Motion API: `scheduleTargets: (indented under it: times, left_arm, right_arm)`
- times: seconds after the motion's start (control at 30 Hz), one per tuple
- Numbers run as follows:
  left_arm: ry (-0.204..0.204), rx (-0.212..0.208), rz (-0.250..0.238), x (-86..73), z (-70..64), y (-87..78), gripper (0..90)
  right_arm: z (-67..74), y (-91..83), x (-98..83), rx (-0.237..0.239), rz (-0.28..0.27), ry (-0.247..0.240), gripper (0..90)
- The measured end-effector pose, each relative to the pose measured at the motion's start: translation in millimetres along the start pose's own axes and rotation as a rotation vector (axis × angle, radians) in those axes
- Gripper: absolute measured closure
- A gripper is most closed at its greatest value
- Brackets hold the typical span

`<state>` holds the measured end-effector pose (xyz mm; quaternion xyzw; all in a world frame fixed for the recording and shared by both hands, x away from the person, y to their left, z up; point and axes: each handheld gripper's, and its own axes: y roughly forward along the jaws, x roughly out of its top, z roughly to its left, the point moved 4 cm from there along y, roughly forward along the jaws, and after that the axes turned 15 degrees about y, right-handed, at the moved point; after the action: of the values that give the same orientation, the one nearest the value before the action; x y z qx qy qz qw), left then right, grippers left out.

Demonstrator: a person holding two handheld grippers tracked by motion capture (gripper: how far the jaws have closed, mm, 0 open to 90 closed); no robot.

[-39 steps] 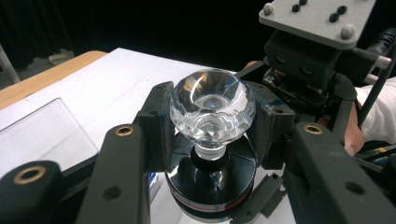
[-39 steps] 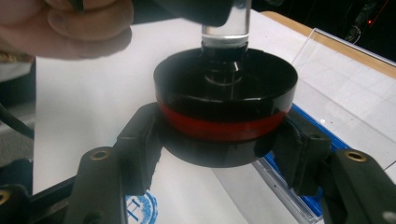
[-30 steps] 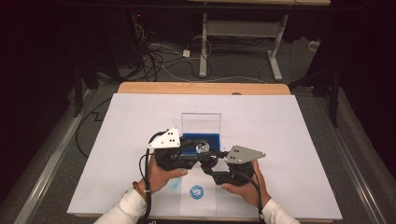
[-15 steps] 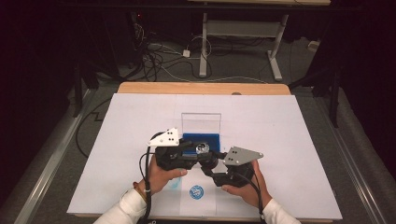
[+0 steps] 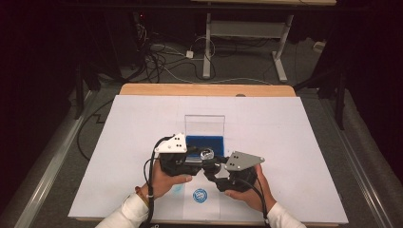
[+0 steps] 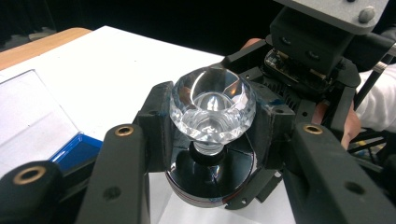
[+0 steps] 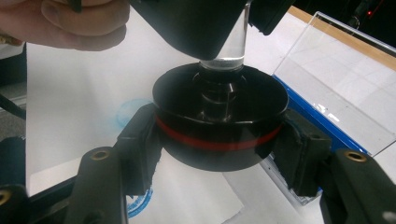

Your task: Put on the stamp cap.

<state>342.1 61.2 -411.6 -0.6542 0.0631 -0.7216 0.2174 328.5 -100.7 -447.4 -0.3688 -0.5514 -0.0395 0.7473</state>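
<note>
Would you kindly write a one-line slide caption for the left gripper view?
Left gripper clamps a faceted crystal knob while the right gripper holds its glossy black round base.

White paper sheet (image 5: 294,156) covering a wooden table (image 5: 204,90), clear plastic case with blue lining (image 5: 205,137) open at its centre, round blue printed mark (image 5: 200,195) near the front edge, tangled cables (image 5: 166,57) and a grey desk frame (image 5: 247,35) on the floor beyond

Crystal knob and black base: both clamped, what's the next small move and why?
Probably twist the left gripper to unscrew the crystal knob from the black base, or seat it. Its stem sits in the base's centre, the right gripper clamps the base's red-banded rim, and the open case waits behind.
</note>
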Motion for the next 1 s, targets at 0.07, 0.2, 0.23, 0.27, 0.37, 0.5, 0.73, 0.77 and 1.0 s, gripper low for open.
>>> scheduleTargets:
  times: [0.07, 0.2, 0.23, 0.27, 0.37, 0.5, 0.73, 0.77, 1.0]
  left_arm:
    - [0.008, 0.004, 0.010, 0.7, -1.4, 0.8, 54.4]
    - [0.015, 0.002, 0.024, 1.2, -2.1, 0.6, 54.4]
    - [0.018, 0.004, 0.027, 1.3, -2.1, 0.6, 54.4]
    - [0.019, 0.007, 0.029, 1.5, -2.2, 0.6, 54.5]
    - [0.020, 0.008, 0.033, 1.6, -2.5, 0.7, 54.5]
    - [0.016, 0.008, 0.036, 1.3, -2.2, 1.0, 54.4]
    - [0.016, 0.014, 0.030, 3.3, -1.5, -1.1, 54.4]
    - [0.017, 0.015, 0.030, 3.6, -1.6, -1.4, 54.4]
    - [0.026, 0.016, 0.031, 5.8, -3.1, -1.7, 54.4]
  right_arm:
    - [-0.6, 0.8, -1.5, 0.007, -0.003, 0.000, 38.6]
    - [-1.0, 0.6, -3.0, 0.007, -0.002, -0.006, 38.5]
    - [-1.0, 0.4, -3.2, 0.009, -0.003, -0.006, 38.5]
    - [-1.1, 0.5, -3.3, 0.007, -0.004, -0.008, 38.5]
    - [-1.0, 0.4, -3.7, 0.002, -0.006, -0.011, 38.5]
    - [-1.3, 0.7, -4.1, 0.000, -0.003, -0.008, 38.4]
    - [-1.0, 0.7, -3.4, -0.003, -0.025, -0.007, 38.3]
    - [-0.8, 0.8, -3.2, -0.005, -0.032, -0.007, 38.3]
    - [0.2, -0.7, -2.7, -0.006, -0.038, -0.010, 38.2]
